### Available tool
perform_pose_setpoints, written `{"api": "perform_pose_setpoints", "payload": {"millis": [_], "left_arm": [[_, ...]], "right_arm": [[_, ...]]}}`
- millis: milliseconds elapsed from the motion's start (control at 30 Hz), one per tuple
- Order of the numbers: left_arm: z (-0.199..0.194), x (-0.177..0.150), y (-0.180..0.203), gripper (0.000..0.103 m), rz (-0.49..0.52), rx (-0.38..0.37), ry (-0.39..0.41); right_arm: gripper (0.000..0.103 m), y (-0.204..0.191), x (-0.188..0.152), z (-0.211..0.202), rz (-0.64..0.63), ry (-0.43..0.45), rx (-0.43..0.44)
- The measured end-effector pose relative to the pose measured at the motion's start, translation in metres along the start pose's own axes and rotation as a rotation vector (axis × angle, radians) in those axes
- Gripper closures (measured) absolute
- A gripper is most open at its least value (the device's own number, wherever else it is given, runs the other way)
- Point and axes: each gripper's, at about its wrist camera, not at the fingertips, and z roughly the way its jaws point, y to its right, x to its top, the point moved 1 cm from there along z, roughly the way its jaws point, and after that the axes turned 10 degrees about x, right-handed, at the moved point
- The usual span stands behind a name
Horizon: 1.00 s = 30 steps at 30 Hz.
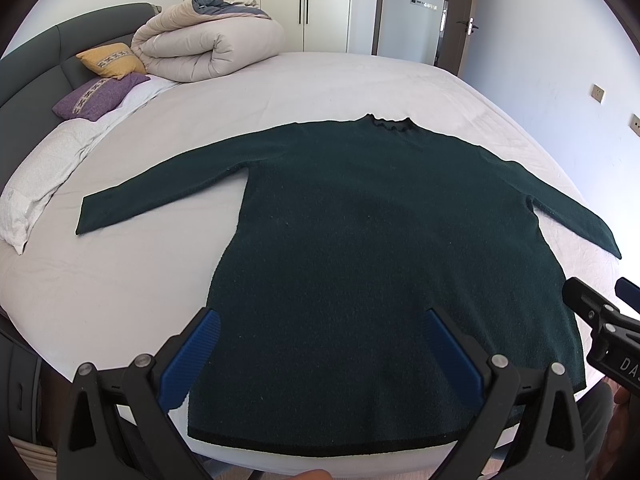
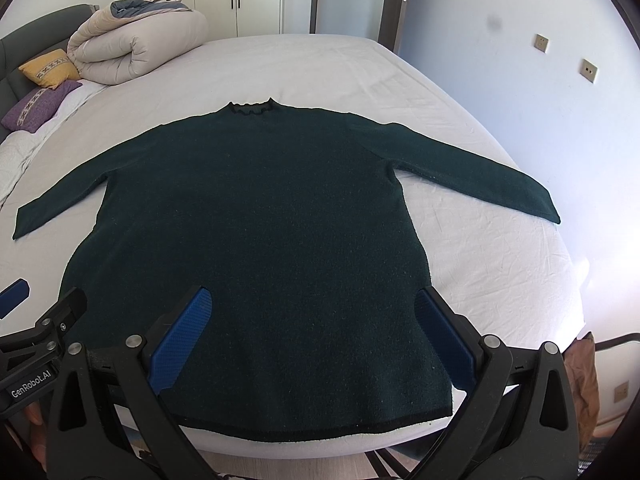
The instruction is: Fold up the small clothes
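- Dark green sweater (image 1: 380,240) lies flat on the white bed sheet (image 1: 320,84), both sleeves spread, collar away from the cameras, hem at the near bed edge.
- Left gripper (image 1: 320,356): blue pads wide apart above the hem, nothing between them.
- Right gripper (image 2: 316,336): likewise wide open, empty; only part of it shows in the left view's edge.
- Whether either touches the knit: cannot tell.
- Rolled duvet (image 1: 208,46) and pillows (image 1: 100,94) at the headboard, partly cropped.

A white-sheeted bed (image 1: 320,80) with a dark padded headboard (image 1: 32,64) holds a rolled beige duvet (image 1: 208,46) and two cushions; white wardrobes (image 1: 280,0) and pale walls (image 2: 520,80) stand behind.
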Motion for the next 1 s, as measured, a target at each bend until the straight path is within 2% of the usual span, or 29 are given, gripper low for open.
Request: {"api": "perform_pose_setpoints", "payload": {"millis": [800, 1000], "left_arm": [[0.0042, -0.0032, 0.0002, 0.0, 0.007, -0.009, -0.012], [0.0094, -0.002, 0.0051, 0.0, 0.026, 0.042, -0.004]], "right_arm": [[0.0, 0.0001, -0.005, 0.0011, -0.001, -0.005, -0.003], [0.0, 0.0063, -0.0054, 0.0028, 0.023, 0.002, 0.012]]}}
